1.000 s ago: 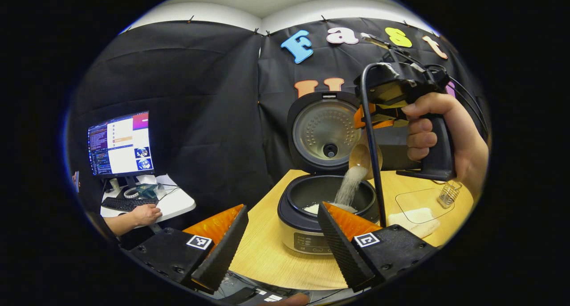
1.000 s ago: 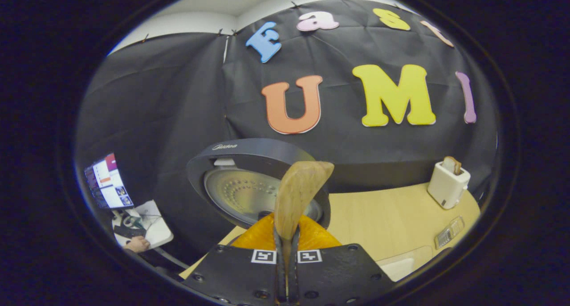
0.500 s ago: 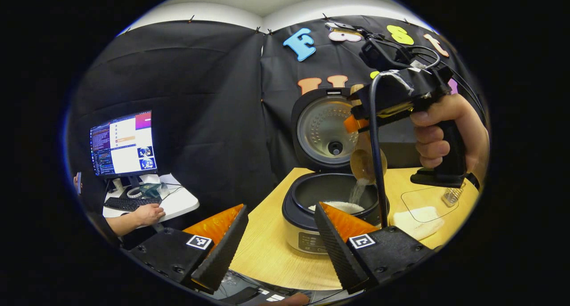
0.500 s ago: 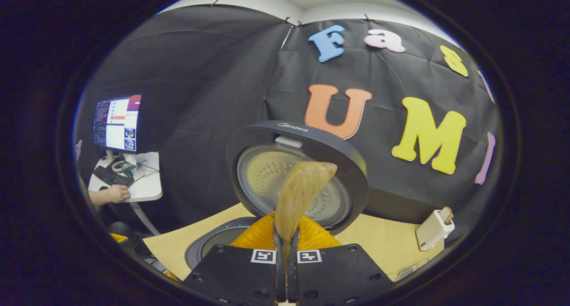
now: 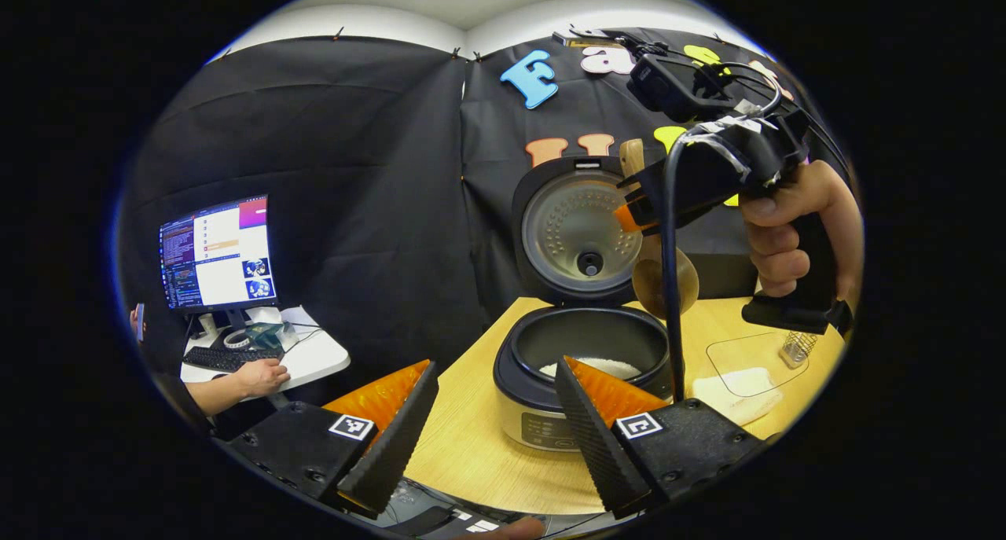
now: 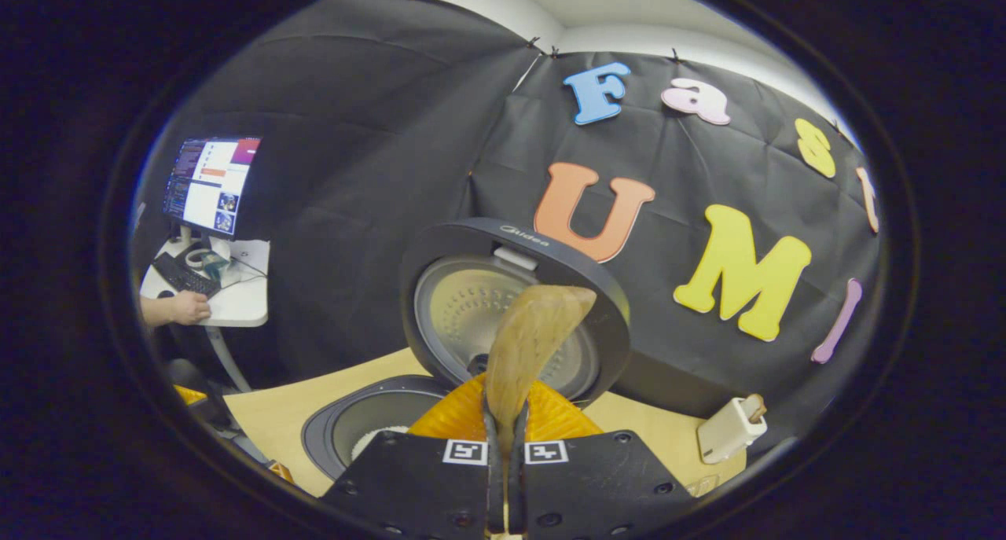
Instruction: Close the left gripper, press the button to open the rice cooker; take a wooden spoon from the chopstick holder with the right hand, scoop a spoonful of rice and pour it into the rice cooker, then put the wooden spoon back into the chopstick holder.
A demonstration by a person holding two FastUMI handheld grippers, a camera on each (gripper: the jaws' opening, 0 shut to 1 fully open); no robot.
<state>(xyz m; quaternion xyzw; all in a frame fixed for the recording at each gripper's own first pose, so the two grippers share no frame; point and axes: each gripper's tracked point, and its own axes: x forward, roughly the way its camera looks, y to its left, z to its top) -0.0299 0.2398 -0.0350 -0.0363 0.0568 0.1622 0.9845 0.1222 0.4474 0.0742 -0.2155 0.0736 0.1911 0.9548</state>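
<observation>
Rice cooker (image 5: 581, 367) sits on the wooden table (image 5: 471, 453), lid (image 5: 578, 229) up, inner pot showing a low heap of white rice (image 5: 605, 365) at the bottom. In the left gripper view the right gripper (image 5: 633, 210) hangs at approx 1 o'clock from the pot, a hand (image 5: 794, 225) on its grip. Its fingers are pressed together on the wooden spoon (image 5: 664, 277); the right gripper view shows the handle pinched betw. both fingers, bowl end (image 6: 542, 320) sticking out ahead, in front of the lid. Spoon bowl hangs over the pot's rim at about 2 o'clock, looks empty, no rice falling.

Left gripper (image 5: 491, 398) is spread wide, holding nothing, low at 6 o'clock of the cooker.

Wire chopstick holder (image 5: 795, 347) stands near the table's far edge, 3 o'clock of the cooker, w/ a clear tray (image 5: 754, 355) and a pile of rice (image 5: 735, 387) between.

Judgement: pour looks done; next is the return to the holder. Risks: spoon sits close to the raised lid, so a careless swing could knock it. Holder seems light and narrow, so an off-centre or angled entry could tip it or miss. Stray grains clinging to the bowl may drop on the table en route. Cable (image 5: 668, 288) dangling from the right gripper could snag the pot rim.
</observation>
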